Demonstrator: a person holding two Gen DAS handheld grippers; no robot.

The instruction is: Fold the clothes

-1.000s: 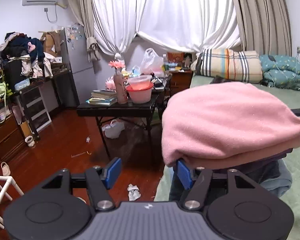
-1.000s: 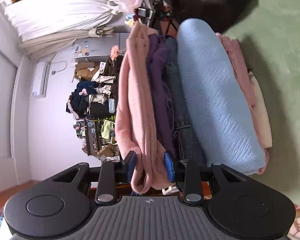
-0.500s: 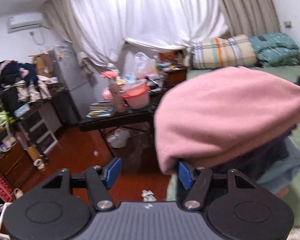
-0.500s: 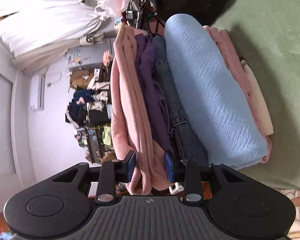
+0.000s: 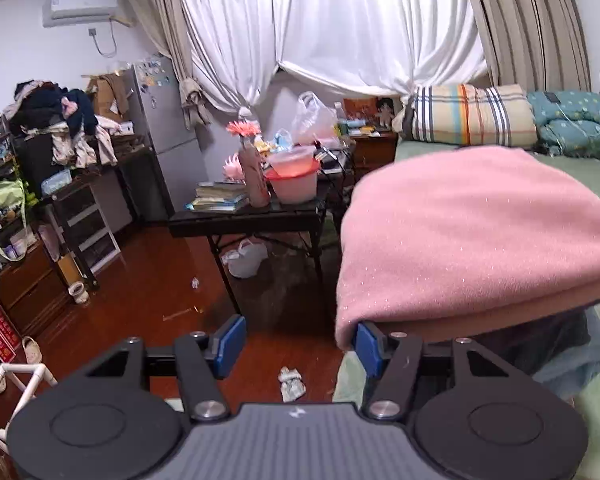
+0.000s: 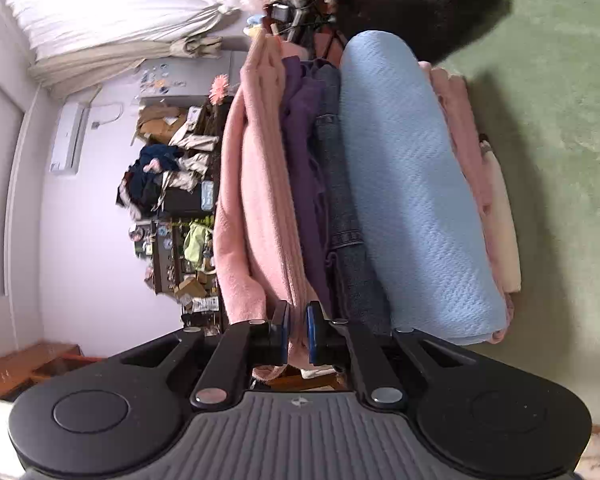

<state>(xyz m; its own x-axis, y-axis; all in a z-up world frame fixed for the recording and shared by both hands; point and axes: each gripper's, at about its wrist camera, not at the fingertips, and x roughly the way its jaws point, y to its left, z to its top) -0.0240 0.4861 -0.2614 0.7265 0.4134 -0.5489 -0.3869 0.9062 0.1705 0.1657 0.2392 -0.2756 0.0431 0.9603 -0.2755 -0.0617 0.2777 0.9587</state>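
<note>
A folded pink sweater (image 5: 472,236) tops a stack of folded clothes on the green bed (image 5: 596,176). My left gripper (image 5: 298,346) is open beside the stack's left edge, its right pad just under the sweater's hem, nothing between its fingers. The right wrist view is rolled sideways: the pink sweater (image 6: 260,200) lies against a purple garment (image 6: 304,152), jeans (image 6: 340,184), a light blue knit (image 6: 412,200) and paler pink pieces (image 6: 468,140). My right gripper (image 6: 298,330) is shut on the lower edge of the pink sweater.
A black folding table (image 5: 244,216) with books, a pink bottle and pink tubs stands left of the bed. Red wooden floor (image 5: 148,280) has litter. Shelves piled with clothes (image 5: 56,120) line the left wall. Striped pillow (image 5: 472,116) and teal quilt (image 5: 572,124) lie at the bed's head.
My right gripper has closed its fingers tight on the pink sweater's edge. The left view has swung back level after tilting; the left gripper stays open beside the stack.
</note>
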